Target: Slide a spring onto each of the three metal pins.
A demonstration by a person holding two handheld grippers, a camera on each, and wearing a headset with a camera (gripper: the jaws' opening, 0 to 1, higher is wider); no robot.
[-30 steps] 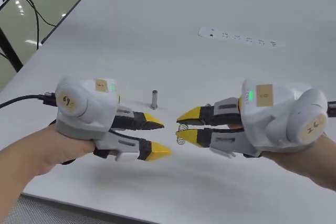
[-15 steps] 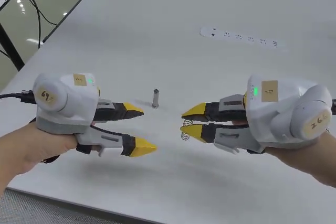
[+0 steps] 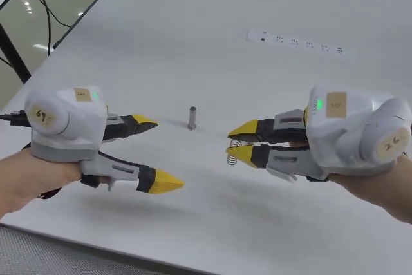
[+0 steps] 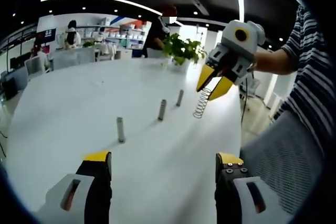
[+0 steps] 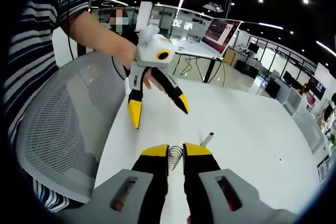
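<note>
Three metal pins (image 4: 162, 109) stand upright on our white bench (image 3: 193, 43). In the left gripper view they line up in a row running from roughly 7 o'clock up toward 1 o'clock, all three bare. In the head view one of them sits at 12 o'clock from the gap between our two tools, well apart from both.

Our right claw (image 3: 230, 143) comes in from 3 o'clock in the head view and points toward 9 o'clock. Its yellow tips are pinched together on the spring (image 5: 175, 157). In the right gripper view the coil sits squeezed right between the two tips, with a pin leaning just beyond it at 1 o'clock. In the left gripper view the spring hangs down from those tips, just to the 3 o'clock side of the farthest pin and not touching it. We honestly can't tell whether its lower end is on the bench or a bit above it.

Our left claw (image 3: 164, 154) is over at 9 o'clock in the head view, pointing toward 3 o'clock. Its jaws are spread wide apart and grip nothing. A black cable (image 3: 9, 118) runs off its back end.

Farther up the bench, at about 1 o'clock, lies a white power strip (image 3: 294, 41). In the right gripper view a grey mesh chair (image 5: 58, 129) sits at 8 o'clock beside the bench edge.
</note>
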